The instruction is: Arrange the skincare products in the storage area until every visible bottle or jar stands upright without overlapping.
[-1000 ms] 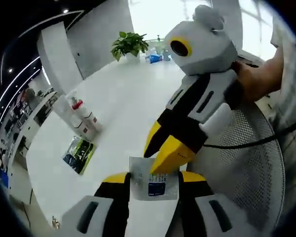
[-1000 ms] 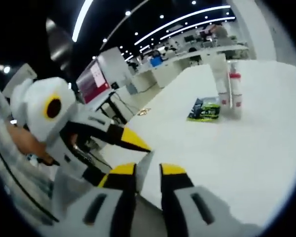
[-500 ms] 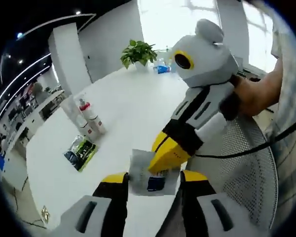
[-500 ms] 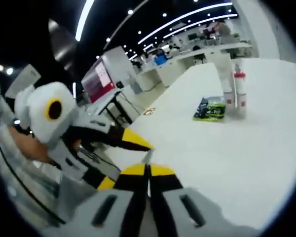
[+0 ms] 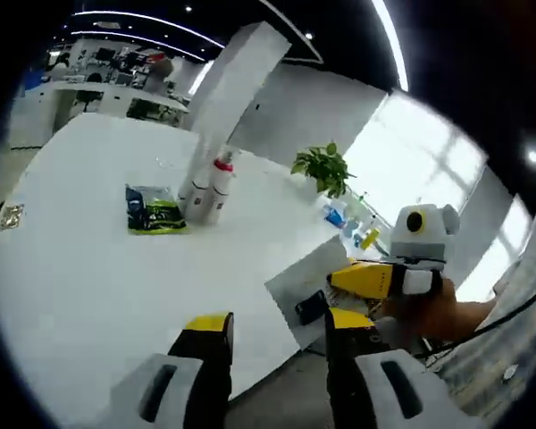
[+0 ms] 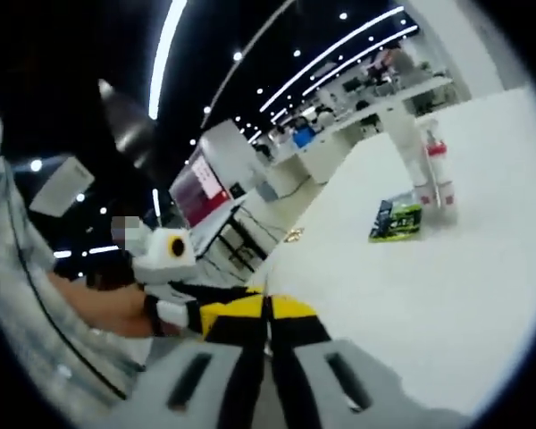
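Two bottles [image 5: 207,186] stand upright; right gripper [image 6: 268,308] pinches sachet [image 5: 311,284]; left gripper [image 5: 272,326] fingers wide.

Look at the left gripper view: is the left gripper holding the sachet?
No. The left gripper is open and empty, while the right gripper pinches the sachet.

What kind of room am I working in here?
Most likely an open-plan office or lab: a big white table with a potted plant at its far side, rows of desks behind, and long strip lights on a dark ceiling.
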Tool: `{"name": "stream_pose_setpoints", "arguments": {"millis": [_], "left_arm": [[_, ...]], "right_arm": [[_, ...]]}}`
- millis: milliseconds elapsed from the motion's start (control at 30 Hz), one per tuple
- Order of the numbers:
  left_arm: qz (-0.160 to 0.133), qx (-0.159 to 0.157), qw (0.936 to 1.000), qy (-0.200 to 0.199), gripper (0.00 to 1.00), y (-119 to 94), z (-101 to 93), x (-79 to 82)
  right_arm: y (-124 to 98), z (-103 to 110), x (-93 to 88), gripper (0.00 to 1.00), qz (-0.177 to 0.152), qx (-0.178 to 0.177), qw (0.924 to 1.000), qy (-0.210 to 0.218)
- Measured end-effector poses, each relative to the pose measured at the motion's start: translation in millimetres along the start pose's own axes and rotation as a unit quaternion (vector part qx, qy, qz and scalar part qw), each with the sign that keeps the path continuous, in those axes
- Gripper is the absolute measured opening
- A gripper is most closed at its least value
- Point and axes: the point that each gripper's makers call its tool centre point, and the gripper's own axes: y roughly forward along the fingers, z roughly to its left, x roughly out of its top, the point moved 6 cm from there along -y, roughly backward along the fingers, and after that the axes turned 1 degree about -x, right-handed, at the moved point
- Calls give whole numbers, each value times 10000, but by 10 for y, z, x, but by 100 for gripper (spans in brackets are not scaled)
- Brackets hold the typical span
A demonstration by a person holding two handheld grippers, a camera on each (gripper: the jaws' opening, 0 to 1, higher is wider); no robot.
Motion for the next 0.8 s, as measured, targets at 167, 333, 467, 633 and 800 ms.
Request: {"name": "stream_pose_setpoints", "arguments": {"millis": [167,333,467,633,800], "left_arm": [[-853,-880,9875,-991,22,24,-178,99],[-997,-1193,9776,-1420,11,54,-226,141],[-1002,-1436,9706,-1650,2,28,-265,182],[-1062,-1472,9680,-1734,1,-6,-241,209],[-1076,-1421,9674,-1797,1,-64,-181,194]], "right_arm": [[-57,-23,83,0,-257,353,9966,692],[-59,-7,72,0,-225,409,9964,707],[-66,-27,81,3,-288,405,9959,758],[-47,-14,63,6,-193,535,9944,894],[-6,32,13,4,22,663,9934,935]]}}
